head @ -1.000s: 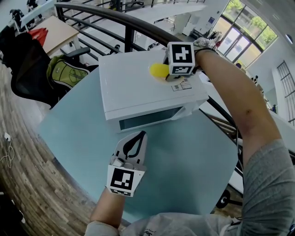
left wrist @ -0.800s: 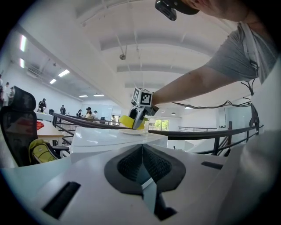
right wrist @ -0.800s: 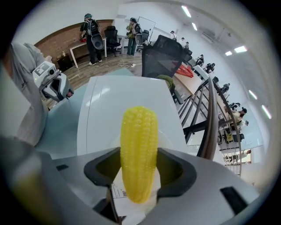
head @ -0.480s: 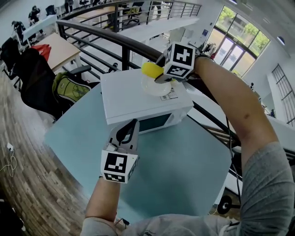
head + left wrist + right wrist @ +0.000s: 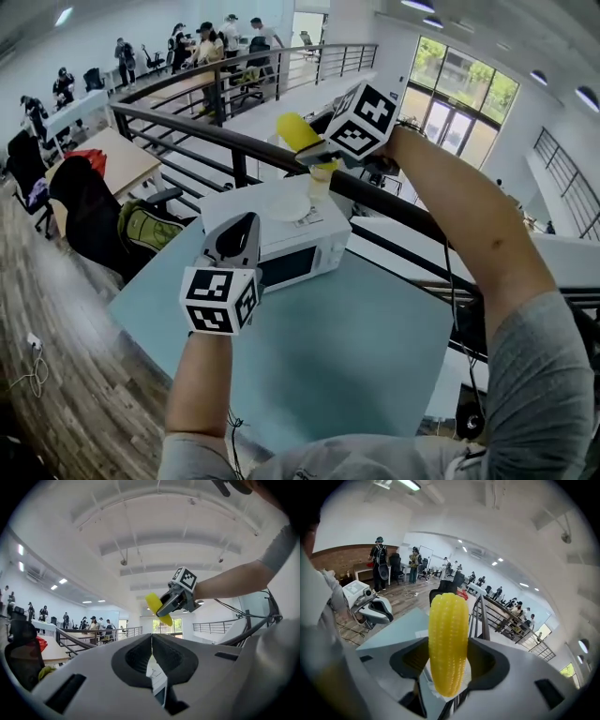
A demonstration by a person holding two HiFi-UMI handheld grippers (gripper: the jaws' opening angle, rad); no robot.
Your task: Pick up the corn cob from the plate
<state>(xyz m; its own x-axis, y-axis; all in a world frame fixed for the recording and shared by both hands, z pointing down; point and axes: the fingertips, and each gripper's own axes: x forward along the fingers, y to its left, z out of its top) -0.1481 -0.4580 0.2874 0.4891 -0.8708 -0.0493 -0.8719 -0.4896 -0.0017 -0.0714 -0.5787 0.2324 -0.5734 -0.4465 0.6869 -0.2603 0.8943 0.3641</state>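
Note:
My right gripper [image 5: 317, 155] is shut on the yellow corn cob [image 5: 298, 132], held in the air well above the white plate [image 5: 287, 204]. In the right gripper view the corn cob [image 5: 448, 641] stands upright between the two jaws. The plate sits bare on top of the white microwave [image 5: 298, 251]. My left gripper [image 5: 242, 225] hovers in front of the microwave with its jaws together and nothing between them. From the left gripper view I see the right gripper [image 5: 169, 605] with the corn cob [image 5: 156, 607] up high.
The microwave stands at the far side of a light blue table [image 5: 356, 356]. A dark railing [image 5: 187, 127] runs behind it. A black chair with a green bag [image 5: 145, 225] sits to the left on the wooden floor. People stand far off.
The right gripper has lifted the corn cob off the plate and carried it upward. The left gripper has risen too. My head view has tilted up, showing more of the room.

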